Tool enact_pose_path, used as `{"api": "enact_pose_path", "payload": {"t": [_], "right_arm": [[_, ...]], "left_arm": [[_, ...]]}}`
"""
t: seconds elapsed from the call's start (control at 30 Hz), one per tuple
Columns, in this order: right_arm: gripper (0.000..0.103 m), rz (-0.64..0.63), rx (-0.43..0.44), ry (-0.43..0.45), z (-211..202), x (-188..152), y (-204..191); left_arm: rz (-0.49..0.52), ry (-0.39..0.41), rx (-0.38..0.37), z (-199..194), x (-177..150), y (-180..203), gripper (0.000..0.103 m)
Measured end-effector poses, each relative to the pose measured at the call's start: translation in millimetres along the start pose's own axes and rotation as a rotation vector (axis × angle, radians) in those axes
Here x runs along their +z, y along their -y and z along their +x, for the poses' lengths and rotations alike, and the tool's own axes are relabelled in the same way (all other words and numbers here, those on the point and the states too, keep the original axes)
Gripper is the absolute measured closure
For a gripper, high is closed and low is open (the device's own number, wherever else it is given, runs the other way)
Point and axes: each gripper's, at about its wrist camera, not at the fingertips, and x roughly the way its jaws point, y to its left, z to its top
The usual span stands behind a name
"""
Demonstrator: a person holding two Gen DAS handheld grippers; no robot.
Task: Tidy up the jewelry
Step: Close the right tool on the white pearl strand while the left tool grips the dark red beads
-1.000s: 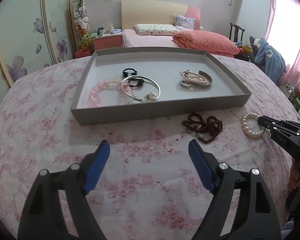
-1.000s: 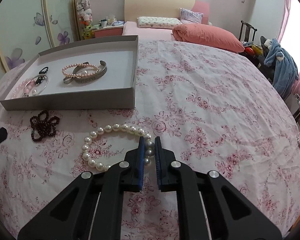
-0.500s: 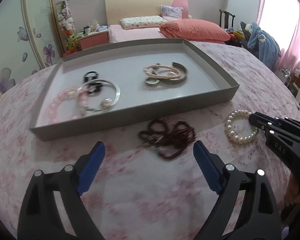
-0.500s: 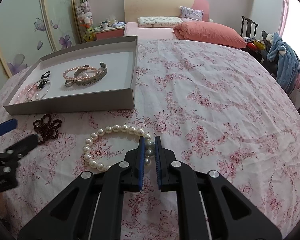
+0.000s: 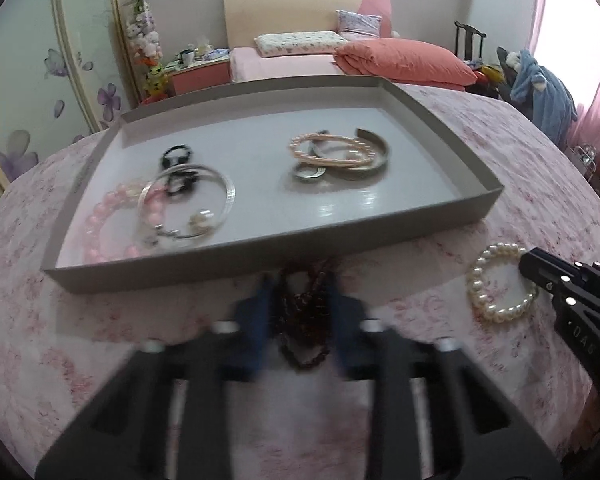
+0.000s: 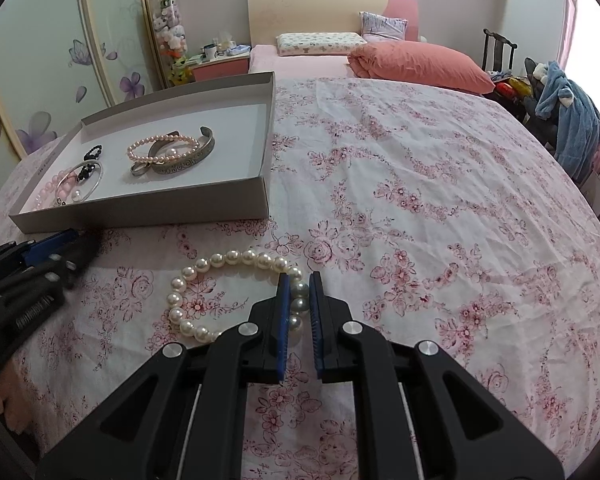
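A grey tray (image 5: 268,252) (image 6: 148,212) on the floral cloth holds a pink bead bracelet (image 5: 112,224), a silver bangle (image 5: 188,204), a black hair tie (image 5: 178,156), a pink pearl bracelet (image 5: 332,150) and a metal cuff (image 5: 374,160). My left gripper (image 5: 300,292) (image 6: 76,246) is closed around the dark beaded necklace (image 5: 304,320) just in front of the tray; the view is blurred. My right gripper (image 6: 299,294) (image 5: 528,264) is shut on the white pearl bracelet (image 6: 204,268) (image 5: 496,280), which lies on the cloth.
The cloth-covered table (image 6: 420,200) stretches to the right of the tray. Beyond it stand a bed with an orange quilt (image 6: 416,64), a nightstand (image 6: 220,68) and a chair with blue clothes (image 6: 568,116).
My left gripper moved forward over the dark necklace and closed its fingers around it. My right gripper stayed shut on the pearl bracelet.
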Motion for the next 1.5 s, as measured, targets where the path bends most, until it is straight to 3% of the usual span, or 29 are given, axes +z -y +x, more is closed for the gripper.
{"api": "enact_pose_path", "payload": {"t": [0.4,1.17,1.33,1.5], "right_arm": [[0.092,0.0,0.0,0.0,0.1,-0.1,-0.6],[0.092,0.001,0.001,0.0,0.3,-0.3,-1.0],[0.092,0.014,0.019,-0.001,0.7,0.2,1.9],[0.093,0.012,0.036,-0.005,-1.1,-1.3,-5.7]], "left_arm": [[-0.069,-0.002,0.099,-34.6,-41.4,-88.0,0.083],[-0.092,0.002,0.088,-36.4,-42.1,-90.4,0.075],[-0.104,0.004,0.098,-36.4,-42.1,-91.8,0.084],[-0.129,0.005,0.101,-39.7,-45.5,-95.3,0.085]]}}
